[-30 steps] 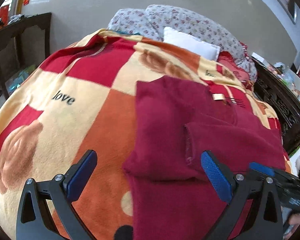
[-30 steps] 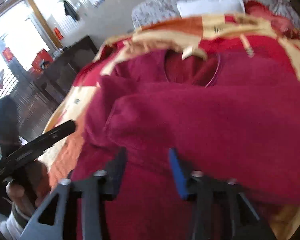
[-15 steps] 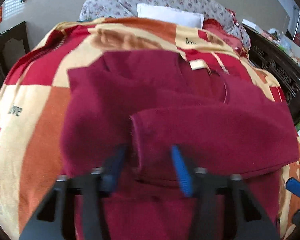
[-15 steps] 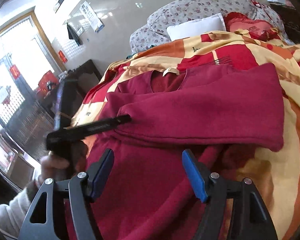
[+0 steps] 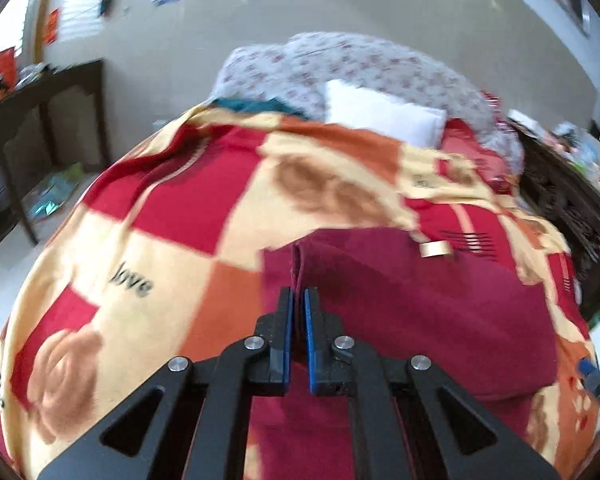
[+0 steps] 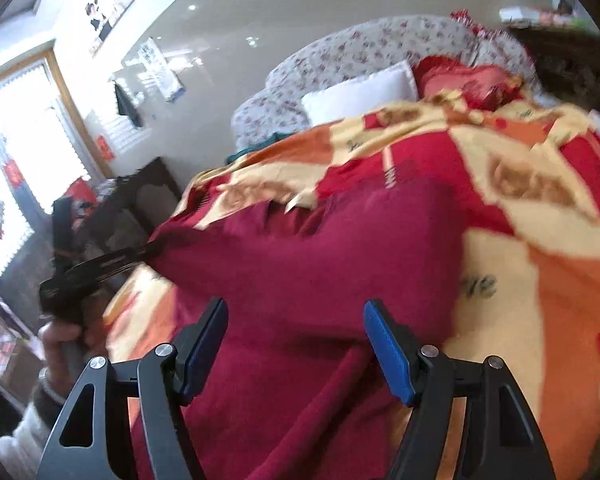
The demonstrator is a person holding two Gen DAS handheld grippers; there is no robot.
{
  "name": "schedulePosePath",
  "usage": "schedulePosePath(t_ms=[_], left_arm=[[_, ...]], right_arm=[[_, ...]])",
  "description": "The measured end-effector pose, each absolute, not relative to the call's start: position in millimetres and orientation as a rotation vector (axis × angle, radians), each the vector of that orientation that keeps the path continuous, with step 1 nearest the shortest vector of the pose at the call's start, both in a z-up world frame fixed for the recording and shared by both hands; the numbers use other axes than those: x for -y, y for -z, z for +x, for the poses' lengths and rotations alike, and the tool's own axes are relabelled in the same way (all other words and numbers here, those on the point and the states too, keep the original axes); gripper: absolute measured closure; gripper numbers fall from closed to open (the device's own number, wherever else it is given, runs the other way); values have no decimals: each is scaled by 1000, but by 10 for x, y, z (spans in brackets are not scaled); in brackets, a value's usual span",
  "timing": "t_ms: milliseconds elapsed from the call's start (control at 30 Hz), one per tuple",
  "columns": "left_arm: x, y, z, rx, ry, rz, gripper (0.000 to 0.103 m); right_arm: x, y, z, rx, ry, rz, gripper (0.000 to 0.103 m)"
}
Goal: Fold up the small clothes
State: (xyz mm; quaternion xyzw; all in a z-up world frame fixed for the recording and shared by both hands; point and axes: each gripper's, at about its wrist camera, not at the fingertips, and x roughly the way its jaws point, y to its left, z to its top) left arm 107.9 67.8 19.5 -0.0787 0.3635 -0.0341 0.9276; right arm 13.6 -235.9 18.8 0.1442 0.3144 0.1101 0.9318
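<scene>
My left tongs (image 5: 297,300) have just clenched, pinching a fold of the maroon sweater (image 5: 412,304) at twelve o'clock. It lies on the patterned blanket (image 5: 172,248). My right tongs (image 6: 296,336) hang released above it.

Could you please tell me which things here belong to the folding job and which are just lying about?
Part of the job:
- dark red sweater
- left gripper, shut on the sweater's edge
- right gripper, open above it
- checked blanket underneath

Just lying about:
- white pillow
- floral quilt
- dark wooden table
</scene>
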Motion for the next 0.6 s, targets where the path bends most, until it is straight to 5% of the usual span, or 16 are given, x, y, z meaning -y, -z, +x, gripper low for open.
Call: schedulePosePath(t_ms=[400,600], left_arm=[[-652,447,1157,-869,14,-114,97],[-627,439,1108,-856,2,-82,97]], right_arm=[[2604,329,1340,-891,-23,147,85],[2646,36,973,-854,-70,151,80]])
